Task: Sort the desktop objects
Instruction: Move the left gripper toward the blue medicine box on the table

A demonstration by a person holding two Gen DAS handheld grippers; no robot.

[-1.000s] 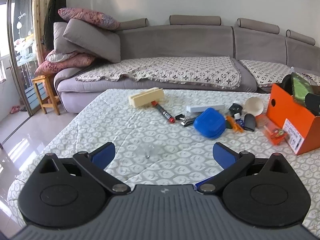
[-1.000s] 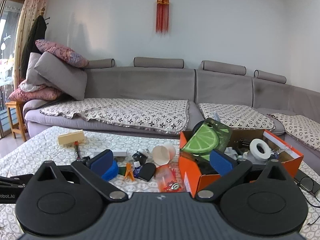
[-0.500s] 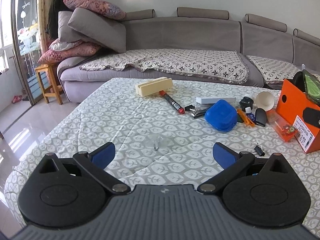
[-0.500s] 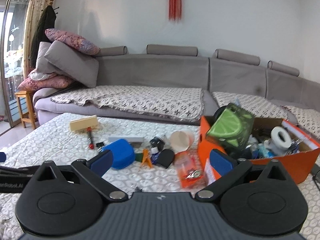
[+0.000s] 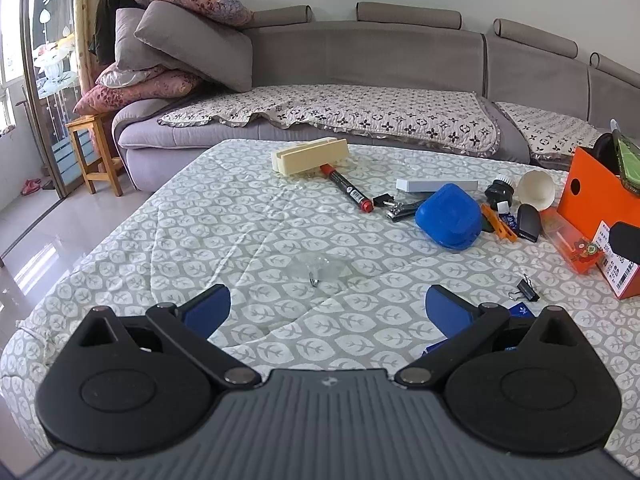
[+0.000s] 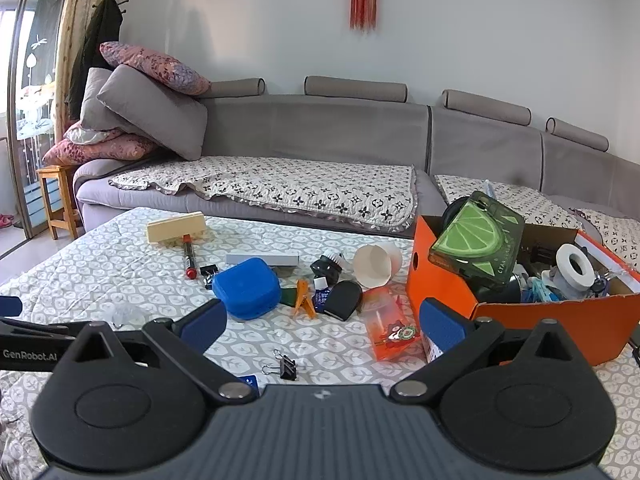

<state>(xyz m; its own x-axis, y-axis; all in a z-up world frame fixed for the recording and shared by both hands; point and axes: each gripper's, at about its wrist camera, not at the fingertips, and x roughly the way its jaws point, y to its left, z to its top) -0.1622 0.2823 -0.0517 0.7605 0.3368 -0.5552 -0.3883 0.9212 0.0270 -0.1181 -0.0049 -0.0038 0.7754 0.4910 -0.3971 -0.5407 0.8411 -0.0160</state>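
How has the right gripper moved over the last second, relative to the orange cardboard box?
Yes. The right gripper has pulled back and to its left from the orange cardboard box: the black binder clip on the patterned tablecloth has come into view.

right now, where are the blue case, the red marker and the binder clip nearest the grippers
blue case (image 6: 246, 288), right wrist view, middle of its lid
red marker (image 5: 347, 193), left wrist view, middle of its dark barrel
binder clip (image 6: 287, 369), right wrist view, on its black body
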